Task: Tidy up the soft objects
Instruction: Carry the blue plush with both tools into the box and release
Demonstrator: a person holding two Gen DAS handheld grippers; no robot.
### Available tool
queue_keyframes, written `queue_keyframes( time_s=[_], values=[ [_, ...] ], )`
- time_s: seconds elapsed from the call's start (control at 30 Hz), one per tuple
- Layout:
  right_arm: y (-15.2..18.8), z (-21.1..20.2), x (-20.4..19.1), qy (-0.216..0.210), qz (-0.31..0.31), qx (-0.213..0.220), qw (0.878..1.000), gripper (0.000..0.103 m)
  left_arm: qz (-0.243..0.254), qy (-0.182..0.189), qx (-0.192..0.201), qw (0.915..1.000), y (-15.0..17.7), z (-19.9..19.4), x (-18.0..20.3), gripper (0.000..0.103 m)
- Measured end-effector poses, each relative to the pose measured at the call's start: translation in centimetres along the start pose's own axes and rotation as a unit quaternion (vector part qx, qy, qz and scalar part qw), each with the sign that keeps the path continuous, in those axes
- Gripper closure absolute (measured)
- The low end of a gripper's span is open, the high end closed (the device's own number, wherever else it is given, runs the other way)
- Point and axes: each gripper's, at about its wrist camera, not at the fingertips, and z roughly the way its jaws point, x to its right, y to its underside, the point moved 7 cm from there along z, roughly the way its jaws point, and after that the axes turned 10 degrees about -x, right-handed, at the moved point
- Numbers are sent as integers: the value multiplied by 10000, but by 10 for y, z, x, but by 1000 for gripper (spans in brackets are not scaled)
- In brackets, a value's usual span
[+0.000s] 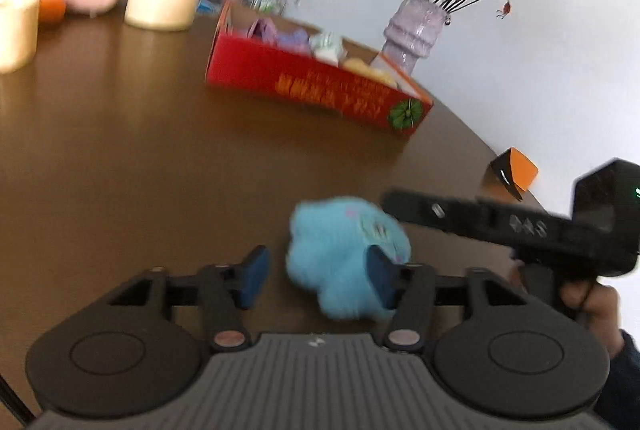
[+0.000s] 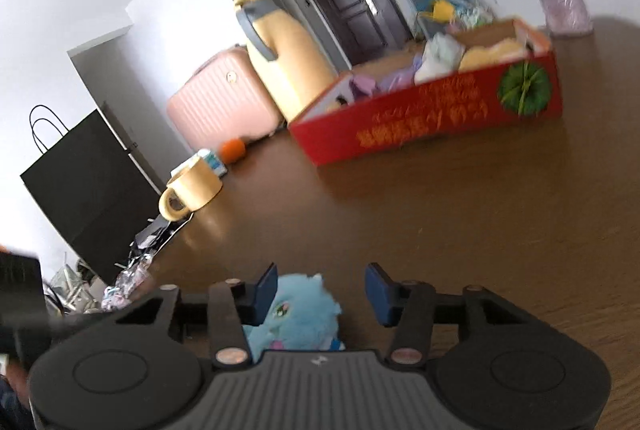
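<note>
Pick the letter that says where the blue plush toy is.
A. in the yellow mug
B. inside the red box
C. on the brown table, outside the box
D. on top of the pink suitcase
C: the blue plush toy lies on the table, well short of the red box.

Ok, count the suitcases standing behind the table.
2. The pink suitcase stands on the floor beyond the table's far edge; the yellow suitcase stands right beside it, nearer the red box. Others may be hidden.
</note>
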Motion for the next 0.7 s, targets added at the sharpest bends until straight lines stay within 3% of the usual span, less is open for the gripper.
queue_keyframes(
  time_s=[0.13,0.17,0.23,0.3,0.5,0.6,0.7],
  values=[
    [6,14,-4,-48,-69,-223,9997,61,-359,345,-113,9987,12,7,-2,47],
    [10,14,-3,-60,-60,-259,9996,65,-480,406,-114,9980,11,9,-5,55],
    [13,16,-4,-215,48,-287,9993,73,-776,572,-108,9953,9,16,-10,62],
    [15,14,-4,-211,83,-259,9994,75,-887,554,-58,9945,6,18,-13,77],
    [8,1,-10,-71,-18,-31,10000,78,-901,620,63,9940,-7,18,-9,79],
    [-18,-10,-16,29,-177,268,9995,78,-716,698,268,9946,-35,14,0,79],
    [-70,-19,-22,80,-410,683,9968,78,-177,640,720,9952,-99,5,11,79]
  ],
)
